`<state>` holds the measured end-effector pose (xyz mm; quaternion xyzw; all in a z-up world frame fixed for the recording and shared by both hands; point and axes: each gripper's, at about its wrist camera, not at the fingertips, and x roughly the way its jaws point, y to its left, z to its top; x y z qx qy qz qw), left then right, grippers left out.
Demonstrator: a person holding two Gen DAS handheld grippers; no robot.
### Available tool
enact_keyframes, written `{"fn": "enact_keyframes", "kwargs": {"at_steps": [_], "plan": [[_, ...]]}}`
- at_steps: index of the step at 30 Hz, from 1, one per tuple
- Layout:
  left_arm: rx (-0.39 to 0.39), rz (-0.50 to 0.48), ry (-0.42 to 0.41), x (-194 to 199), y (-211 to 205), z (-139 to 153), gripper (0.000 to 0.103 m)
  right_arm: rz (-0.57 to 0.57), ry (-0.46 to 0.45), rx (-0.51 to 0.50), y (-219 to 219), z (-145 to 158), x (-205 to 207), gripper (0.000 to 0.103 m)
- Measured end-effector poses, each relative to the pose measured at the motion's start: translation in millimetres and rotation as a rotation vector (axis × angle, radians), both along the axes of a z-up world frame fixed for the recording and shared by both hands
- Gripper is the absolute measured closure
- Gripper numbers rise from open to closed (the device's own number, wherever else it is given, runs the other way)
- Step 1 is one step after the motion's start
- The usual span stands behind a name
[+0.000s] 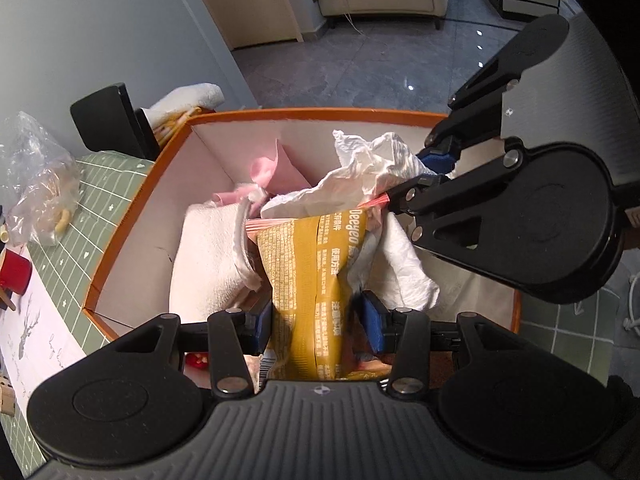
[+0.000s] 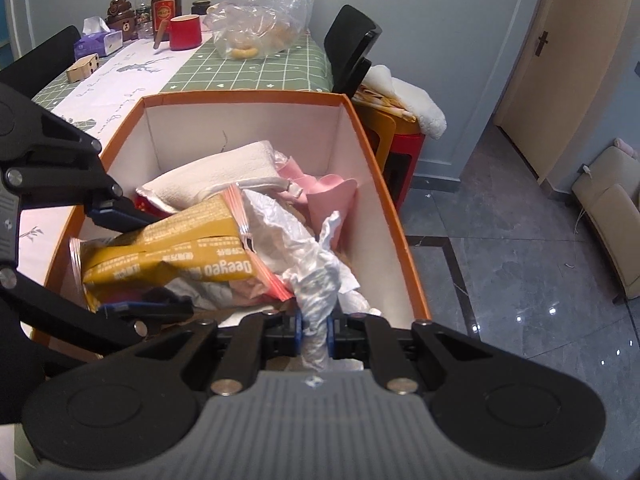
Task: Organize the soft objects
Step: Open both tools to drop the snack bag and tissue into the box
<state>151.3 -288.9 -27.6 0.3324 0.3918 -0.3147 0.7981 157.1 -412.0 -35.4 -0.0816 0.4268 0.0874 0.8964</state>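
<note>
My left gripper (image 1: 318, 322) is pinching the mustard-yellow snack packet (image 1: 310, 280), its blue pads pressed against the packet's two sides, and the packet stands inside the orange-rimmed cardboard box (image 1: 132, 224) with its pink crimped top edge pointing away from me. My right gripper (image 2: 315, 330) is clamped on a twisted neck of crumpled white paper (image 2: 316, 276), which bunches up over the far end of the packet (in the left wrist view the paper (image 1: 372, 164) rises just above the packet's top). The two grippers are close together over the box, the left one reaching in from the table side, seen in the right wrist view at (image 2: 120, 256). Also inside the box lie a folded white towel (image 2: 224, 172) toward the back wall and a pink cloth (image 2: 328, 196) beside it. The box sits on a table with a green checked tablecloth (image 2: 248, 72), where a clear plastic bag (image 2: 260, 28) and a red mug (image 2: 185, 32) stand well apart from it.
</note>
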Motion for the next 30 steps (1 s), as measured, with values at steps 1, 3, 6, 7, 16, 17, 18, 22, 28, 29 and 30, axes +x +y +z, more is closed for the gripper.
{"fn": "enact_keyframes", "kwargs": {"at_steps": [1,3,6,7,16,17,18,22,28,29,30], "plan": [[0.000,0.006,-0.015,-0.2,-0.8,0.2,0.051,-0.005,-0.005,0.000,-0.6,0.1,0.6,0.094],[0.014,0.017,-0.030,1.1,-1.0,-1.2,0.051,-0.014,-0.012,0.001,-1.8,-0.2,0.6,0.094],[0.034,0.021,0.002,3.9,0.2,-6.5,0.051,0.000,0.018,-0.013,-0.4,-7.9,2.6,0.093],[0.034,0.024,0.005,4.2,0.4,-6.9,0.051,0.006,0.032,-0.022,0.5,-11.9,3.5,0.092],[0.023,0.028,0.065,-2.0,-14.5,-26.4,0.047,-0.014,0.119,0.025,-10.9,-30.4,9.4,0.085],[0.013,0.050,0.070,-0.4,-14.0,-29.7,0.046,-0.012,0.129,0.034,-10.9,-32.3,9.1,0.084],[-0.006,0.069,0.084,2.4,-12.1,-30.6,0.046,-0.008,0.133,0.038,-10.7,-33.5,8.6,0.084],[-0.007,0.074,0.090,6.4,-6.9,-29.0,0.037,0.005,0.135,0.033,-8.9,-34.4,8.3,0.078],[0.038,0.062,0.053,6.2,-9.4,-16.4,0.026,0.015,0.140,0.043,-6.4,-31.9,5.5,0.065],[0.043,0.049,0.042,2.9,-11.0,-13.6,0.026,0.014,0.138,0.048,-6.4,-30.0,4.9,0.064],[0.045,0.035,0.030,0.0,-10.2,-9.3,0.026,0.014,0.136,0.056,-7.0,-27.8,3.8,0.062]]}}
